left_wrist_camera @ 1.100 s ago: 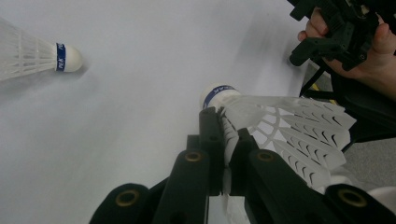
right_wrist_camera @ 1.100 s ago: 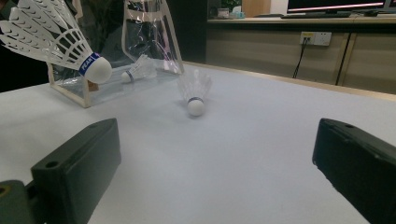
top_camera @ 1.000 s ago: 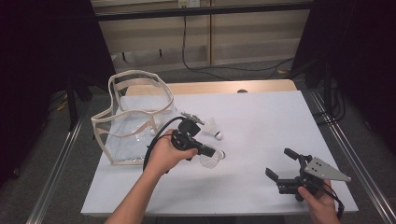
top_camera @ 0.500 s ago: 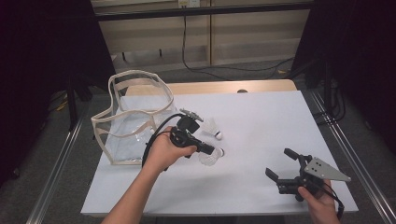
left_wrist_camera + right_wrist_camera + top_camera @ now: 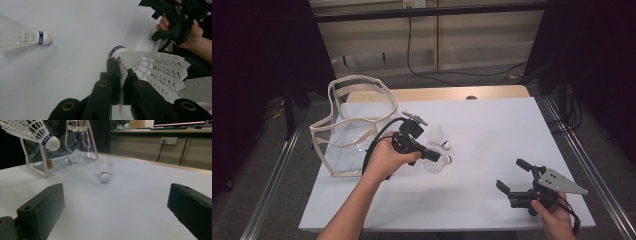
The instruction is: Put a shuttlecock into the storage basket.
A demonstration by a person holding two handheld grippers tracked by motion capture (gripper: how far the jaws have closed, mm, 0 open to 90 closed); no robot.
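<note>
One white feathered shuttlecock (image 5: 150,67), blue-banded cork, pinched in left claw (image 5: 120,75); right claw (image 5: 517,177) spread.

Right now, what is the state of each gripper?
Left gripper: closed on the feathers of a shuttlecock.
Right gripper: jaws open, holding nothing.

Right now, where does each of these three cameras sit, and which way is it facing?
High view: above the white table, looking down; both forearms and claws show.
Left gripper view: on the left claw, looking along black jaws clamped on a white feathered shuttlecock.
Right gripper view: on the right claw, low, facing the clear plastic bag; jaws wide apart.
Shared: all show the second shuttlecock lying on the table.
</note>
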